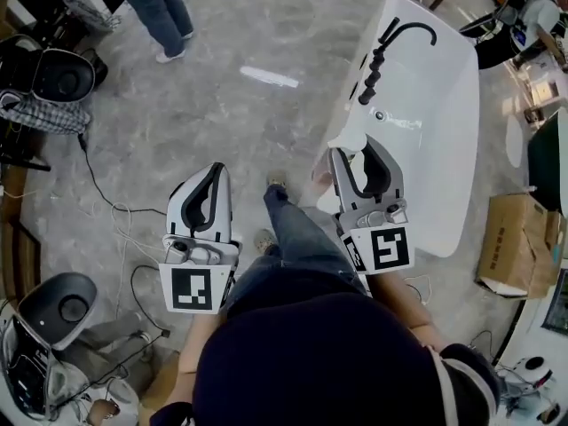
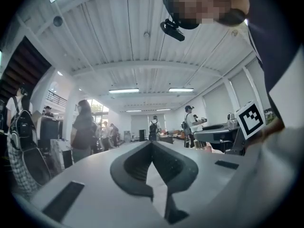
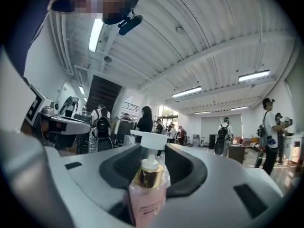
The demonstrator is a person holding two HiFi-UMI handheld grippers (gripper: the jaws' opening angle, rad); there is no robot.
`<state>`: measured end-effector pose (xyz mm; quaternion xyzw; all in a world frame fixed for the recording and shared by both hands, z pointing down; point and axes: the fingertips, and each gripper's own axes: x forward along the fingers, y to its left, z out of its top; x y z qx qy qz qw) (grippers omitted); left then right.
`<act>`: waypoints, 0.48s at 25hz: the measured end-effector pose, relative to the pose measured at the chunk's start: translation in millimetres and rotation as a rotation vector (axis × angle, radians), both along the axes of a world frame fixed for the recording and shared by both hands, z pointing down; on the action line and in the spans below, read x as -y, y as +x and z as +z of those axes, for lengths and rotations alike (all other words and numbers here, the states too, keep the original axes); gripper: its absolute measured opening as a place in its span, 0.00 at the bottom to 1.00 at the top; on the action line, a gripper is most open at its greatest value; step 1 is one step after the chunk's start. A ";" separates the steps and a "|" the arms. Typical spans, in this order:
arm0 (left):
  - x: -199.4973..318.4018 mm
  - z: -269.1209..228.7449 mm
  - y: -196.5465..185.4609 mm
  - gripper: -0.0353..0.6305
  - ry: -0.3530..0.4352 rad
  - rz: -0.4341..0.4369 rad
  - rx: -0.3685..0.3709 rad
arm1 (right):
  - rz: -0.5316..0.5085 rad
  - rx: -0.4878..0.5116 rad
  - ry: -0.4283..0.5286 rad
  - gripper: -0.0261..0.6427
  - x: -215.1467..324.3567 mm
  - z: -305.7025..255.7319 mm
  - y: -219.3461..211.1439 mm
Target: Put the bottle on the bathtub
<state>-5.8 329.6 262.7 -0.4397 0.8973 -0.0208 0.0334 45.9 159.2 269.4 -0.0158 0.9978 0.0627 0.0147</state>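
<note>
The right gripper is clamped on the bottle, with its jaws pressed against the neck and shoulders. The bottle is pale pink, with a gold collar and a white pump head that juts out past the jaw tips. It has a label low on its front with a few lines of small print, too blurred to read. In the head view only the white pump and a bit of pink show at the gripper's tip. They sit over the near left rim of the bathtub, and the bottle is off the rim, carried in the air and not yet set down.

The bathtub is white and freestanding, on a grey marbled floor. A black faucet with a hand shower stands on its far edge.

The left gripper is closed with nothing between its jaws, whose tips meet. It is held over the floor, well apart from the tub, on the other side of the person's jeans-clad leg.

Each gripper carries a black-and-white square marker (a pattern, not lettering): one on the left and one on the right.

A cardboard box lies on the floor right of the tub, and the print on its side is too small to make out. Black and white cables trail over the floor at the left. Other people stand around the hall in both gripper views.
</note>
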 end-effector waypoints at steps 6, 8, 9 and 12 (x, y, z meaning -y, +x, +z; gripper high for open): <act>58.9 7.1 -44.5 0.09 -0.022 0.157 -0.012 | 0.164 0.016 -0.008 0.29 68.1 3.4 -27.9; 76.8 8.8 -65.8 0.09 -0.019 0.193 -0.012 | 0.201 0.027 -0.003 0.29 91.0 4.3 -43.3; 86.2 9.3 -77.8 0.09 -0.018 0.210 -0.012 | 0.219 0.032 0.002 0.29 101.9 4.3 -51.9; 117.8 11.6 -116.0 0.09 -0.031 0.266 -0.004 | 0.278 0.034 0.010 0.29 134.7 8.2 -80.2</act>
